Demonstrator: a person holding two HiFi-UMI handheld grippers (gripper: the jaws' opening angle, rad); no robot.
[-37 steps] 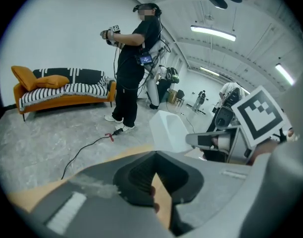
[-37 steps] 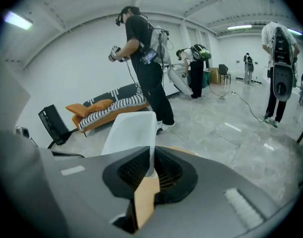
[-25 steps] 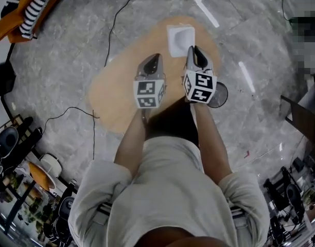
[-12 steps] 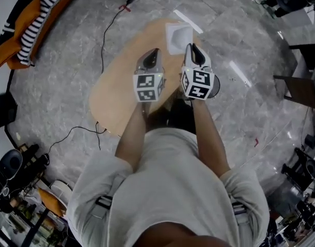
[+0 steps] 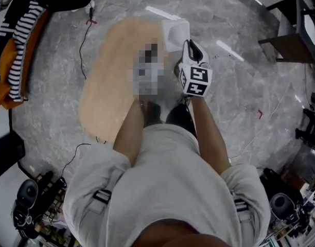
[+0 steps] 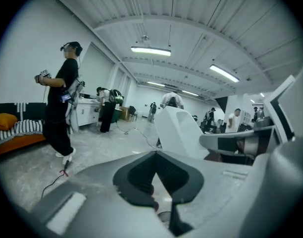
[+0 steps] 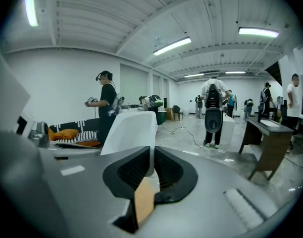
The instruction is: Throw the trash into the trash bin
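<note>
From above your left gripper is too blurred to see, but its own view shows its jaws shut on nothing. Your right gripper pinches one wall of the white trash box, just past its tips, by the far edge of the table.

We count 2 tools: left hand-held gripper & right hand-held gripper. Also 1 white container, 1 oval wooden desk, 1 dark table.
</note>
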